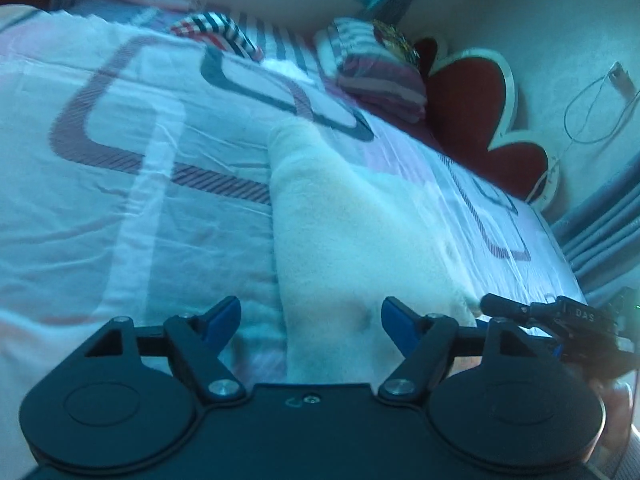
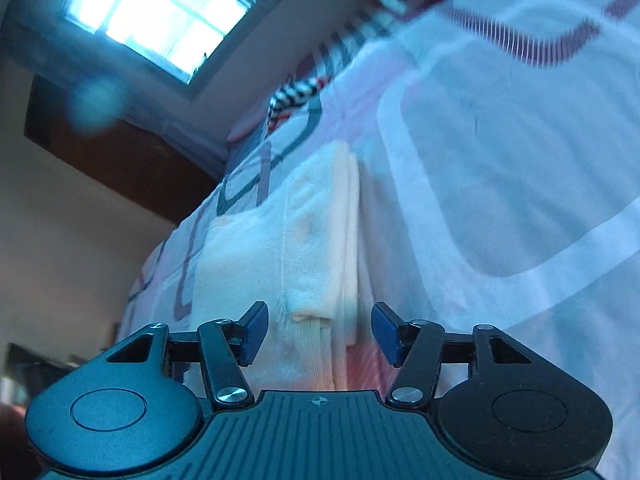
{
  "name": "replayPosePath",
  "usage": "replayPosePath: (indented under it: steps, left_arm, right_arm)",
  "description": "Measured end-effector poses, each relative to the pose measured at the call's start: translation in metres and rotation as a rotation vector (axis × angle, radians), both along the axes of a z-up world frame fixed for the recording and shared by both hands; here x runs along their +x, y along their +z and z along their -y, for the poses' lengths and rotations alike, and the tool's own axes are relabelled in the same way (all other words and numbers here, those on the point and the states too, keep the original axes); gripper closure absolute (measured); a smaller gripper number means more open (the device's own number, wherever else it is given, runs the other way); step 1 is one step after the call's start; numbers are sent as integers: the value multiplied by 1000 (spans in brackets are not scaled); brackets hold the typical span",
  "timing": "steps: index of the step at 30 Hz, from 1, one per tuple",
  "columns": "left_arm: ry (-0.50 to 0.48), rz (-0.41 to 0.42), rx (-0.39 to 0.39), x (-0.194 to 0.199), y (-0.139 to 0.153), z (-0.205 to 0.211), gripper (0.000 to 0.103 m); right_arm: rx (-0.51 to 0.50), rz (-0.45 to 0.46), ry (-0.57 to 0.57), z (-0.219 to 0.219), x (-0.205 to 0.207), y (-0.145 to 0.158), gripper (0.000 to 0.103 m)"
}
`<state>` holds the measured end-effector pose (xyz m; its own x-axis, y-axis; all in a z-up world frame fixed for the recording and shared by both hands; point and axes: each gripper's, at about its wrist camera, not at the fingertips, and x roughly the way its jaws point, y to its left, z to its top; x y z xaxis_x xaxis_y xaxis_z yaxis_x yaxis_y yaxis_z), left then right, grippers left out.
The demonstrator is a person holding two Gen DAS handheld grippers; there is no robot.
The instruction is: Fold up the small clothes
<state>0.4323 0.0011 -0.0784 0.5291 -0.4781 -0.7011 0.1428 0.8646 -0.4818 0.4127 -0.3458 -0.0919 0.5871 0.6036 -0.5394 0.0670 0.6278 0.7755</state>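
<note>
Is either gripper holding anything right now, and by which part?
Nothing is held. Left gripper and right gripper are both open, fingers clear of the cream garment.

A folded fleece garment (image 1: 360,216) lies flat on the bed (image 1: 120,184), running away from the left hand-held gripper (image 1: 311,322), which hangs above its near end. Behind it, toward the headboard (image 1: 476,112), a stack of folded clothes (image 1: 376,68) sits on the bed, with a checked garment (image 1: 216,30) to its left. The right hand-held gripper (image 2: 318,330) hangs over the garment's cuff end (image 2: 308,320), and its tip (image 1: 504,304) lies just right of the garment in the left wrist view.
</note>
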Motion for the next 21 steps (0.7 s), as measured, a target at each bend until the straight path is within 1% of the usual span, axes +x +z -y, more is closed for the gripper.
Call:
replayPosePath:
  steps: [1, 3, 6, 8, 10, 11, 12, 13, 14, 15, 18, 21]
  left_arm:
    - [-6, -13, -9, 4, -3, 0, 27]
    - [-11, -41, -43, 12, -10, -2, 28]
    - [4, -59, -88, 21, -15, -4, 30]
    - [2, -62, -87, 27, -15, 0, 32]
    - [-11, -61, -72, 34, -14, 8, 35]
    - [-20, -58, -61, 36, -14, 13, 40]
    - [-27, -55, -41, 39, -13, 19, 49]
    - [-27, -47, -16, 40, -11, 24, 53]
    - [-26, -34, 1, 40, -10, 28, 61]
    - [-28, -20, 19, 39, -7, 32, 65]
    - [-42, 33, 85, 32, 4, 41, 70]
    - [-69, 80, 125, 23, 16, 44, 72]
  right_arm:
    - [22, -11, 12, 1, 4, -6, 45]
    - [34, -20, 32, 1, 13, -14, 45]
    - [95, 10, 35, 0, 20, -22, 45]
    - [101, 20, 46, -5, 25, -24, 45]
    - [82, 33, 74, -14, 30, -22, 46]
    - [60, 37, 85, -19, 32, -20, 56]
    - [10, 42, 97, -25, 35, -17, 61]
    - [-34, 48, 106, -30, 36, -13, 66]
    - [-72, 59, 109, -35, 35, -9, 69]
    - [-109, 69, 111, -40, 34, -5, 69]
    - [-225, 107, 120, -54, 28, 11, 73]
    - [-326, 158, 137, -71, 17, 28, 74]
